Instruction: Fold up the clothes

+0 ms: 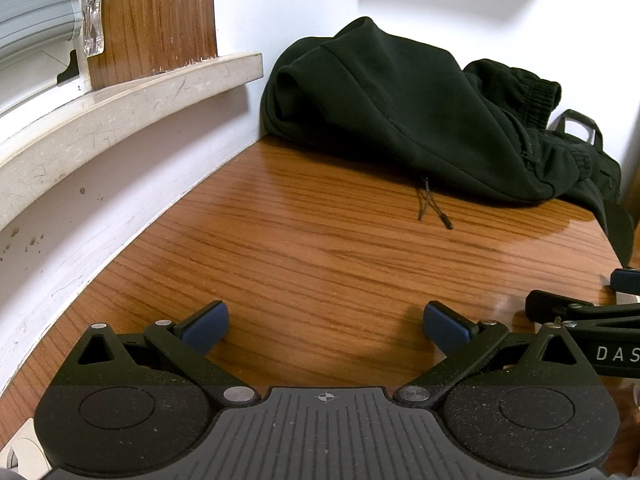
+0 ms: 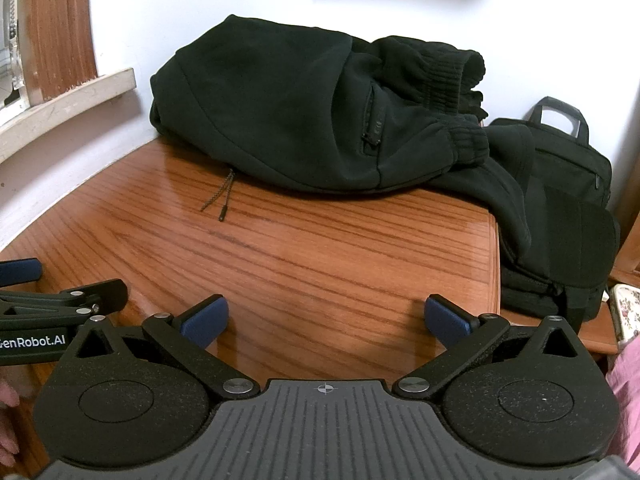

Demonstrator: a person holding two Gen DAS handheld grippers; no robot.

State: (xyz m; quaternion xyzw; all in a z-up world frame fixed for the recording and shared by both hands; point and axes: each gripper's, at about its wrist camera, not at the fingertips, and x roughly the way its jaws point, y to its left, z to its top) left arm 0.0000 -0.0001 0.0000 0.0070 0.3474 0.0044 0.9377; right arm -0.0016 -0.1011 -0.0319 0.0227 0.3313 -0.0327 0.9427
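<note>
Two grippers: left gripper (image 1: pixel 326 326) and right gripper (image 2: pixel 326 322) both hover low over the wooden table (image 1: pixel 320 248), side by side, angled down toward it.
Fingers: spread wide on both; blue pads (image 1: pixel 206 326) apart, nothing but bare wood between them.
Garment: a dark sweatshirt (image 2: pixel 280 108) lies bunched in a heap at the far end of the table, against the white wall (image 1: pixel 280 8) and close to the stone sill (image 1: pixel 120 100).
Drawcord: a cord (image 2: pixel 222 196) trails from the heap's near edge onto the wood.
Cuffs: ribbed cuffs (image 2: pixel 448 76) sit on top at the right; one sleeve appears to hang over the table edge, though dark on dark makes this uncertain.
Neighbour: a black bag (image 2: pixel 568 184) stands just beside the table, touching the hanging cloth.
Stage: folding not begun; garment untouched, well apart from both grippers.
Risk 1: pinching several layers at once would drag the heap instead of spreading it.
Risk 2: pulling the hanging part could snag on the bag.
Risk 3: the cord could catch in a jaw.
</note>
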